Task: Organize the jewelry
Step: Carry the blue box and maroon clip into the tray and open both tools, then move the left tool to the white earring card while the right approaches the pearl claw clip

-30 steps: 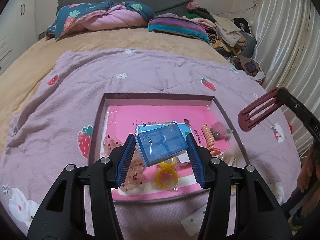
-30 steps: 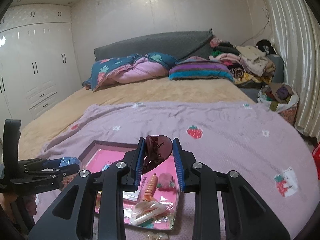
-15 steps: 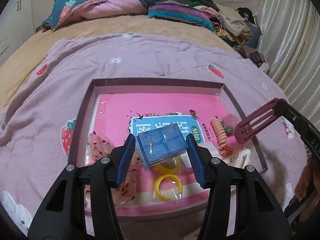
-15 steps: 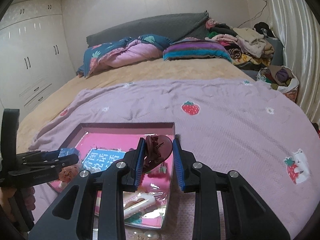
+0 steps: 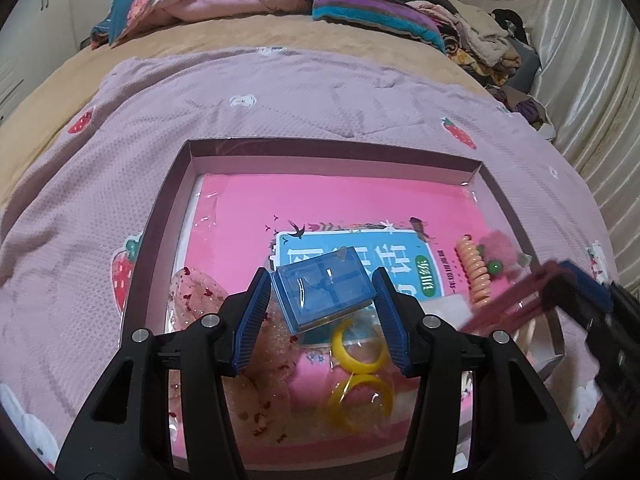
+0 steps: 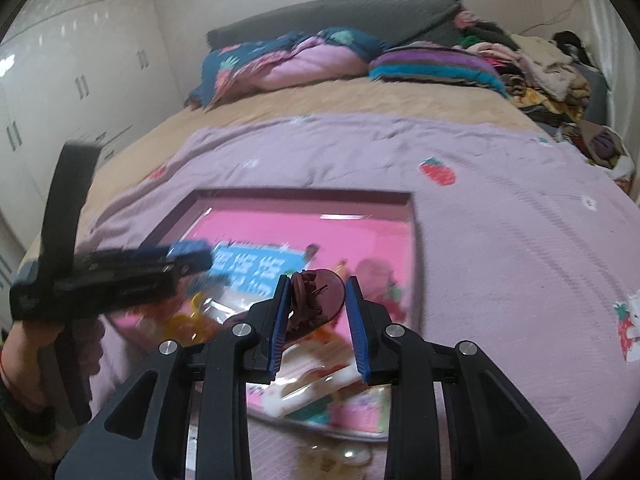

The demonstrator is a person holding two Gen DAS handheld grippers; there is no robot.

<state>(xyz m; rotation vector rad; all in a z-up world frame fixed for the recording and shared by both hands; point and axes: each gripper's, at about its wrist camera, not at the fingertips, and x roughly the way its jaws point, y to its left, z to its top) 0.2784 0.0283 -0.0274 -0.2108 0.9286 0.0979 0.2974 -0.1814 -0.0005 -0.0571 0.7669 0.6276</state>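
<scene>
My left gripper is shut on a small clear blue compartment box, held above a shallow dark-rimmed tray with a pink lining. My right gripper is shut on a dark red claw hair clip and holds it over the tray's right part. In the left wrist view the clip and right gripper come in blurred at the right. In the tray lie yellow rings, an orange spiral hair tie and a glittery pink pouch.
The tray rests on a lilac strawberry blanket spread over a bed. Pillows and a folded quilt lie at the headboard, a clothes pile at the far right. White wardrobes stand left. A pale clip lies outside the tray's near edge.
Both grippers have moved lower and closer over the tray. The right gripper with the clip has swung in toward the left gripper and the blue box.
</scene>
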